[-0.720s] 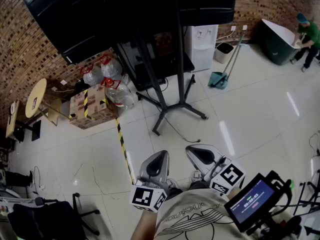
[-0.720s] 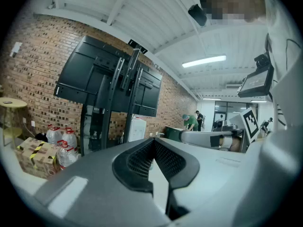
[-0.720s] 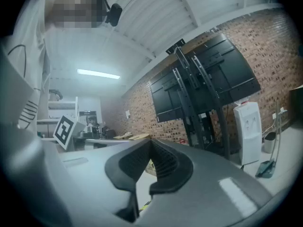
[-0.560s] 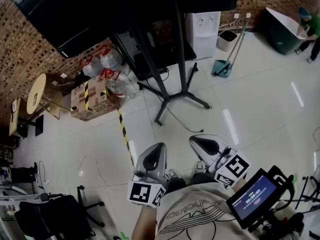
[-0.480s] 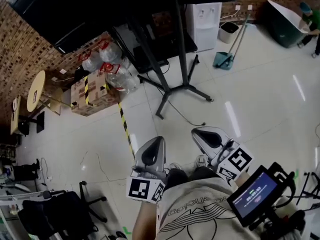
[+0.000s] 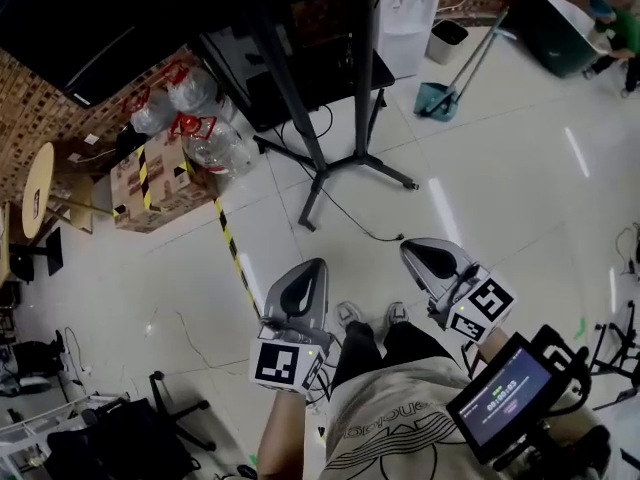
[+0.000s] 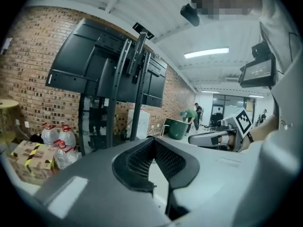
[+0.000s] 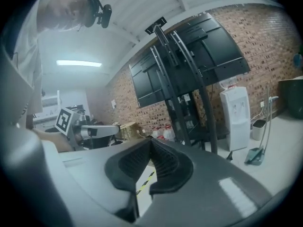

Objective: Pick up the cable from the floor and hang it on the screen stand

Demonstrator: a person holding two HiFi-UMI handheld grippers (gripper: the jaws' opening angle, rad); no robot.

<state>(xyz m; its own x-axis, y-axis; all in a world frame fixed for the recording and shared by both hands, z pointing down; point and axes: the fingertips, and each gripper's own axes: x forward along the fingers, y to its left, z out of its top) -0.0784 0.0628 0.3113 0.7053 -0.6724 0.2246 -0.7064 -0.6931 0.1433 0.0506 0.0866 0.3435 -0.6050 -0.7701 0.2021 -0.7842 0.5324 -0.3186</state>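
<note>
A thin dark cable (image 6: 366,230) lies on the white tiled floor, trailing from the black screen stand's legs (image 6: 345,176) toward my feet. The stand's poles (image 6: 366,68) rise to a big dark screen (image 7: 109,65), which also shows in the right gripper view (image 8: 189,65). My left gripper (image 6: 308,273) is held low in front of me, shut and empty, well short of the cable. To its right, my right gripper (image 6: 418,249) is also shut with nothing in it, a little nearer the cable's end. Each gripper view shows its own jaws closed (image 7: 152,139) (image 8: 150,141).
A cardboard box (image 6: 150,183) and bagged water bottles (image 6: 200,128) sit left of the stand. A yellow-black tape strip (image 6: 230,253) runs along the floor. A water dispenser (image 6: 410,8), dustpan with broom (image 6: 440,98) and a person by a green bin (image 6: 565,33) are beyond.
The stand and cable have come closer and the view has tilted down. Both grippers have drifted slightly apart, the right one to the right. Both stay shut.
</note>
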